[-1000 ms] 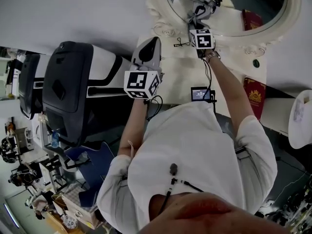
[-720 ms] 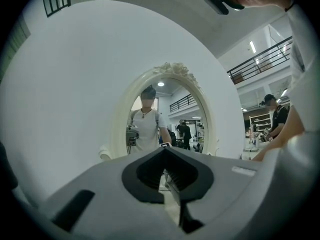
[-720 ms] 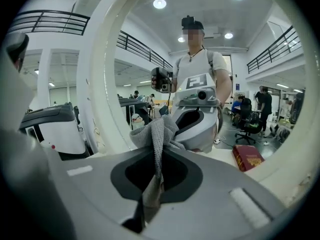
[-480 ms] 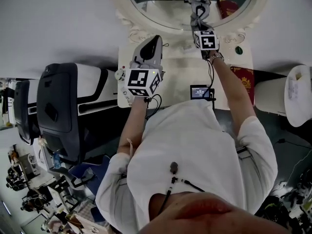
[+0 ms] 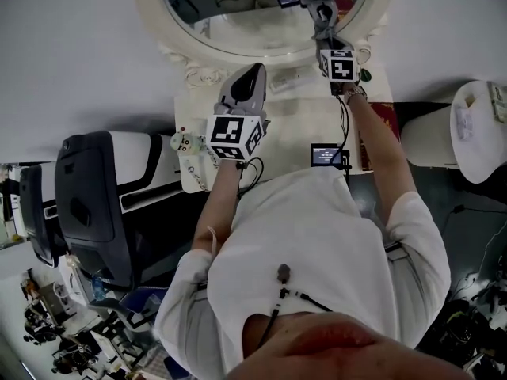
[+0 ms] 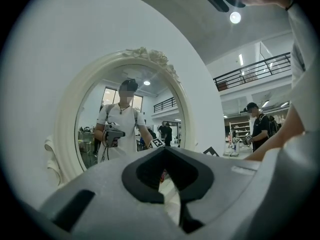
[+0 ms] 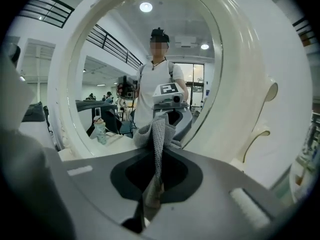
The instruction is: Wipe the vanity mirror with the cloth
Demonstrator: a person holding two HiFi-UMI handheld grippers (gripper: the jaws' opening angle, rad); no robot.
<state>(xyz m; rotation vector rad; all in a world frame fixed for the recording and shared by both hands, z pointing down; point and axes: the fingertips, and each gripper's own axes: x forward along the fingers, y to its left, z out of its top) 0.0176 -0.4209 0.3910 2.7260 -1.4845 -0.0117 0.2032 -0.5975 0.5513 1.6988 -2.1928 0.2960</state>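
Note:
The oval vanity mirror [image 5: 238,6], in an ornate white frame, stands at the back of a white table [image 5: 293,125]. My right gripper [image 5: 323,35] is shut on a grey knitted cloth [image 5: 320,20] and holds it against the lower right of the glass. In the right gripper view the cloth [image 7: 156,134] hangs from between the jaws of my right gripper [image 7: 157,154], close to the mirror [image 7: 100,84]. My left gripper [image 5: 251,71] hovers over the table's left part, jaws together and holding nothing. In the left gripper view my left gripper [image 6: 164,151] points at the mirror [image 6: 125,134].
On the table lie a small screen device [image 5: 327,154], a red booklet [image 5: 387,115], cables and a little toy figure [image 5: 184,142]. A black and white machine [image 5: 103,188] stands to the left. A white round stool [image 5: 475,129] stands to the right.
The right gripper has slid the cloth to the right along the lower part of the glass. The left gripper has also shifted right over the table, and the head view has swung.

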